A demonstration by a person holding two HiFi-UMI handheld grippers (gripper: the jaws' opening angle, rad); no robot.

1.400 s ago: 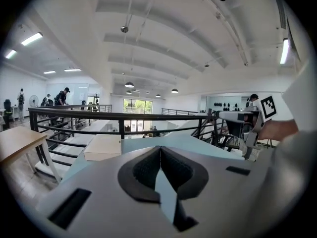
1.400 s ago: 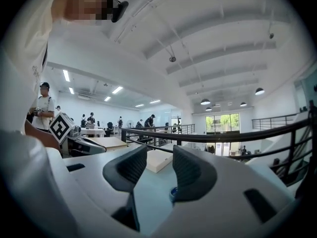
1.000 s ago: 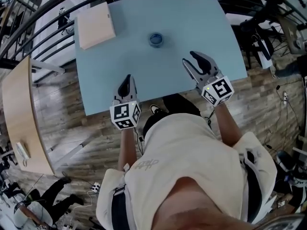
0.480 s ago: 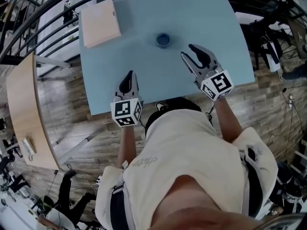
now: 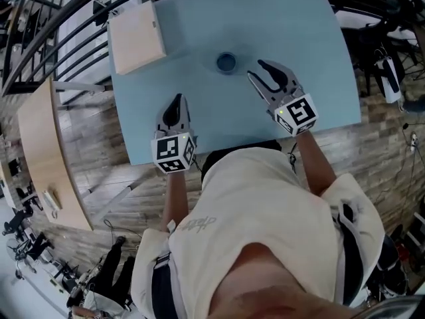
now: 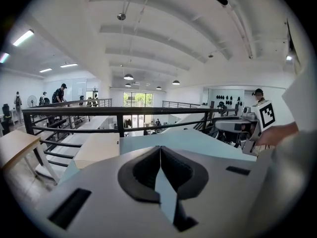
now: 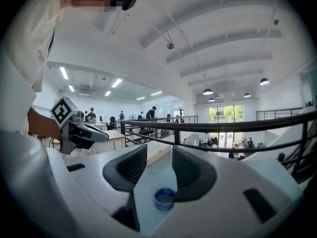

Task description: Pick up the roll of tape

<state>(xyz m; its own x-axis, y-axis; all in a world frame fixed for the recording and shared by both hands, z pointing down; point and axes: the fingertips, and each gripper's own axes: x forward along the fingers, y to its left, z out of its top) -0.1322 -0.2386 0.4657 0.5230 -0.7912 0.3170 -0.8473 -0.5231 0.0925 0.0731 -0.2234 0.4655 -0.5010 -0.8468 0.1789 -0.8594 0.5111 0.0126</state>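
The roll of tape (image 5: 226, 62), small and blue, lies flat on the pale blue table (image 5: 299, 32). My right gripper (image 5: 256, 70) is open just to its right, jaws pointing at it but apart from it. In the right gripper view the roll of tape (image 7: 164, 198) sits low between the spread jaws of the right gripper (image 7: 159, 157), touching neither pad. My left gripper (image 5: 176, 100) is shut and empty over the table's near left part. In the left gripper view, the left gripper (image 6: 160, 150) has its dark pads pressed together, and the tape is hidden.
A flat tan board (image 5: 136, 37) lies on the table's far left corner. A black railing (image 5: 60, 52) runs past the table's left and far sides. A wooden desk (image 5: 36, 158) stands at the left. The table's near edge is just in front of the person's body.
My right gripper has moved forward and left, closer to the tape roll, and stays open. The left gripper has kept its place, still shut.
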